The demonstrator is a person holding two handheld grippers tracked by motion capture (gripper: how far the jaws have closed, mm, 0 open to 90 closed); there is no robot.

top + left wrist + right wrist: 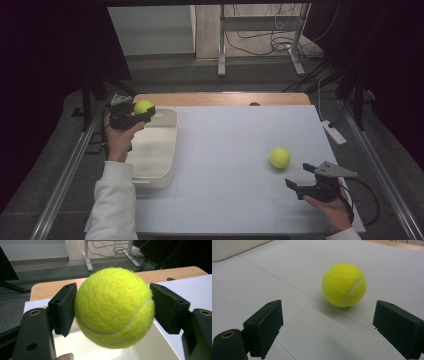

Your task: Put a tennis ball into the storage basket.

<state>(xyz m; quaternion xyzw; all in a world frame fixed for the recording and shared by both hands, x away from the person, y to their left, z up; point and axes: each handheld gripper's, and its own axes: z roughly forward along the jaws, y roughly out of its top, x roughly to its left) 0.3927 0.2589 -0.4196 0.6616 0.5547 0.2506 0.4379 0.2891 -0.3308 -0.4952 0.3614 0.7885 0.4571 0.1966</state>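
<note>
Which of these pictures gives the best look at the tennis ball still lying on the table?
The right gripper view: the loose ball lies close ahead of the open jaws, its white seam plain. The high view shows it small, on the white table ahead of the right gripper. The left gripper view shows another ball, clamped.

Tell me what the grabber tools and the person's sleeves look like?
Both are black. The left gripper and right gripper each have two blocky jaws with flat pads and brass-ringed holes. The right one carries a grey three-cornered plate and a black cable. The sleeves are white.
</note>
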